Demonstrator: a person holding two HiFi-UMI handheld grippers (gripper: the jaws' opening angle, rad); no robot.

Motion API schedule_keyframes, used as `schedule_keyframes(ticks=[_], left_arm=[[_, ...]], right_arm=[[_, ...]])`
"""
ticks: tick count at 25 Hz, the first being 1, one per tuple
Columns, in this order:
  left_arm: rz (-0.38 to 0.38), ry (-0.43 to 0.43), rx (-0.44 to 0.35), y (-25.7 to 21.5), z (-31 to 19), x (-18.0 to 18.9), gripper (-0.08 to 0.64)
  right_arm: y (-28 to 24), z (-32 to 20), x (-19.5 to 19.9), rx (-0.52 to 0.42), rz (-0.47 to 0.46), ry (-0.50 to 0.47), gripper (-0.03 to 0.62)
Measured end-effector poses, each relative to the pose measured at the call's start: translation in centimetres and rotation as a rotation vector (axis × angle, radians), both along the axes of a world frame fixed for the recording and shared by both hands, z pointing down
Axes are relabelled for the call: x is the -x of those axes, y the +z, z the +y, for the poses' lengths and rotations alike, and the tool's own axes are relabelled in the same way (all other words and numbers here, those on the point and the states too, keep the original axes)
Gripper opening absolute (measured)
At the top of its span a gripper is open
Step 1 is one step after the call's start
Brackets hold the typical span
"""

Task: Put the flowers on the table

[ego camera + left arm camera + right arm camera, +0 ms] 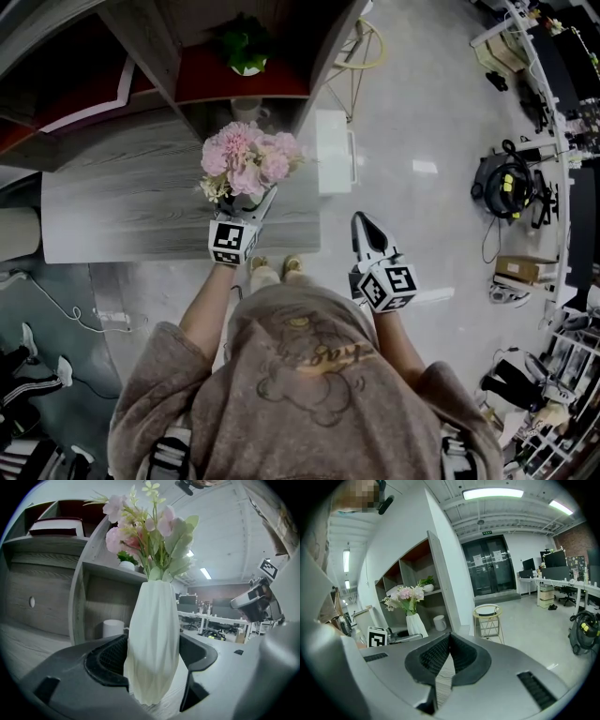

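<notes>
Pink and cream flowers (247, 161) stand in a white ribbed vase (153, 641). My left gripper (246, 214) is shut on the vase, with both pads pressed against its lower body. It holds the vase upright over the grey wood table (122, 202), near the table's right end. The vase's base is low over the tabletop; contact cannot be told. In the right gripper view the flowers (405, 595) and vase (415, 625) show at the left. My right gripper (364, 232) is shut and empty, off the table's right edge over the floor.
A shelf unit (220, 70) rises behind the table, with a small potted green plant (246, 47) on one shelf and a white cup (113, 628) in a lower bay. A round gold side table (488, 618) and a vacuum cleaner (506, 187) stand on the floor.
</notes>
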State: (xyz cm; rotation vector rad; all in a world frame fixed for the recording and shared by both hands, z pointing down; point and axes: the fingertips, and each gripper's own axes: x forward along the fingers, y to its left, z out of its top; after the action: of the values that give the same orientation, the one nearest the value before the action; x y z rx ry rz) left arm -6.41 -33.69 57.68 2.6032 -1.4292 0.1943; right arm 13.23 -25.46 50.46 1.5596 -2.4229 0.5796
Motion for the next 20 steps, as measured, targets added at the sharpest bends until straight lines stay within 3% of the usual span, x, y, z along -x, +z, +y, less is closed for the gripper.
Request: schedule_keyframes(ticks=[20], left_arm=[[-0.020, 0.024, 0.042, 0.8, 1.5, -0.3, 0.350]], right_arm=[[-0.5, 1.6, -0.1, -0.021, -0.005, -0.025, -0.015]])
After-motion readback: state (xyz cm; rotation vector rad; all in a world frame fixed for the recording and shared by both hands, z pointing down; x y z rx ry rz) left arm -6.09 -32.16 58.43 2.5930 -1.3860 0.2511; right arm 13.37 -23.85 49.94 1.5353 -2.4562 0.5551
